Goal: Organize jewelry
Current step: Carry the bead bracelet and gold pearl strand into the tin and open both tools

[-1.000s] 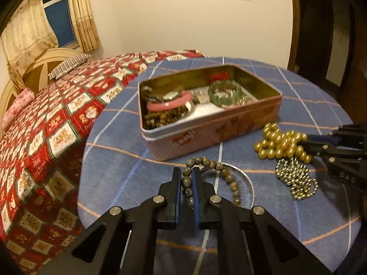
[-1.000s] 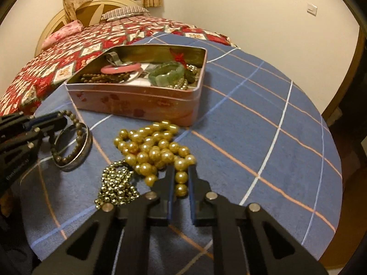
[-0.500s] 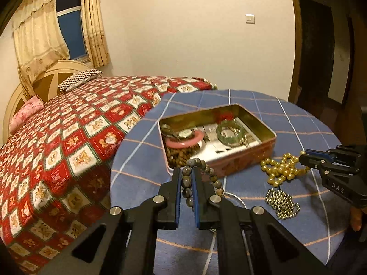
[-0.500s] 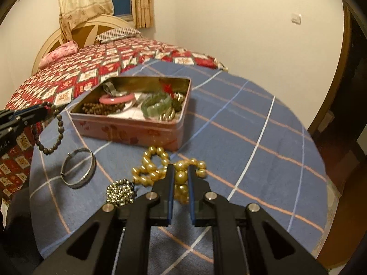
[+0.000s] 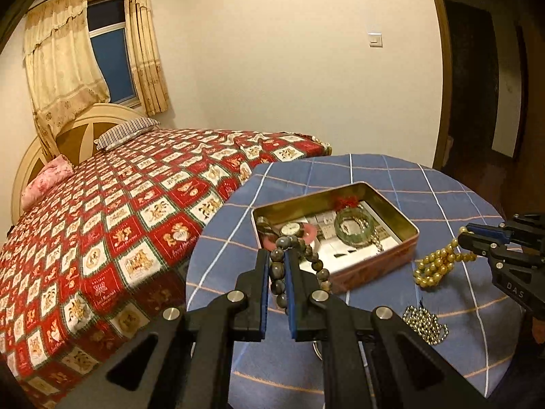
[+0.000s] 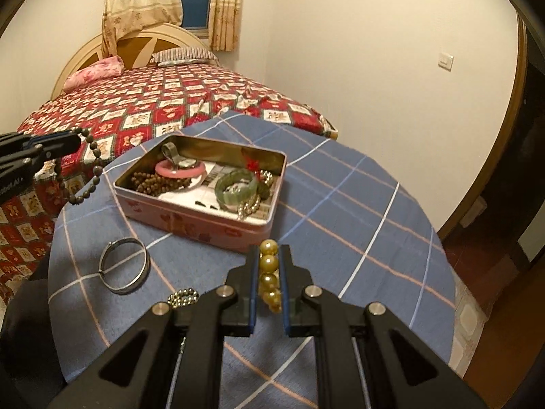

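My left gripper (image 5: 276, 254) is shut on a dark grey-green bead bracelet (image 5: 315, 266), held in the air in front of the open pink tin (image 5: 374, 269). From the right wrist view that bracelet (image 6: 93, 177) dangles from the left gripper (image 6: 73, 139) at the table's left edge. My right gripper (image 6: 269, 250) is shut on a strand of gold beads (image 6: 268, 264). In the left wrist view the strand (image 5: 437, 266) hangs from the right gripper (image 5: 465, 238) beside the tin. The tin (image 6: 190, 218) holds a pink bangle, a green bangle, a watch and brown beads.
A silver bangle (image 6: 124, 266) and a small pile of metallic ball chain (image 6: 184, 298) lie on the blue checked tablecloth (image 6: 340, 221) in front of the tin. A bed with a red patterned quilt (image 5: 119, 221) adjoins the round table on the left.
Both grippers have risen from the table, the left one taking the dark bracelet off the silver bangle and the right one drawing the gold strand up off the cloth.
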### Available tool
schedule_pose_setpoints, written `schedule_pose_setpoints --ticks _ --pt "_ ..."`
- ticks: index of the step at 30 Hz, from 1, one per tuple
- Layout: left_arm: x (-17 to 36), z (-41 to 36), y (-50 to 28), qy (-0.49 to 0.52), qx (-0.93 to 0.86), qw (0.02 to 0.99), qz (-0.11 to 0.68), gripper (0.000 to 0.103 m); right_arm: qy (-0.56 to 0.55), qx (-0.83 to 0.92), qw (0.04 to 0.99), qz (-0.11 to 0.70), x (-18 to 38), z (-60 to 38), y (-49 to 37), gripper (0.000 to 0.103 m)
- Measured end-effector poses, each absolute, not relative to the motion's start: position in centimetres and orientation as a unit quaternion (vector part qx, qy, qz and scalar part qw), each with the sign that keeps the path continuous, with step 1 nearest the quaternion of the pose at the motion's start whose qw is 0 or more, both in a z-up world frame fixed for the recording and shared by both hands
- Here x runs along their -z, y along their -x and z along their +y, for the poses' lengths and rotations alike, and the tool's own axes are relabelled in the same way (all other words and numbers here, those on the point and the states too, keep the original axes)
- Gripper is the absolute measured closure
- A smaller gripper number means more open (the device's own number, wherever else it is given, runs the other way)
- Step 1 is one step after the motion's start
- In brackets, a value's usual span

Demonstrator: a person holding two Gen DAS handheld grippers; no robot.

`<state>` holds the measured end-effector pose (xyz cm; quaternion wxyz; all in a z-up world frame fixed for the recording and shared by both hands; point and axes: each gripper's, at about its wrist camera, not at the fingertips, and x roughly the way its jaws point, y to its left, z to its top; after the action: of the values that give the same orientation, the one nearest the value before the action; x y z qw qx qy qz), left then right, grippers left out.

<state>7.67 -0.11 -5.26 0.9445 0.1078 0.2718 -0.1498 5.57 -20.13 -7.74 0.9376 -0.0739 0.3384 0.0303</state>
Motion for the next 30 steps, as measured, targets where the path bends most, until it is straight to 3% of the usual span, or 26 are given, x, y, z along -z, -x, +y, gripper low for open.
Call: schedule_pose_setpoints --ticks 30 --pt "2.4 -1.6 -11.4 -0.134 0.148 0.949 0.244 0.095 0.108 -0.03 0.949 0.294 2.7 -19.2 -8.9 0.09"
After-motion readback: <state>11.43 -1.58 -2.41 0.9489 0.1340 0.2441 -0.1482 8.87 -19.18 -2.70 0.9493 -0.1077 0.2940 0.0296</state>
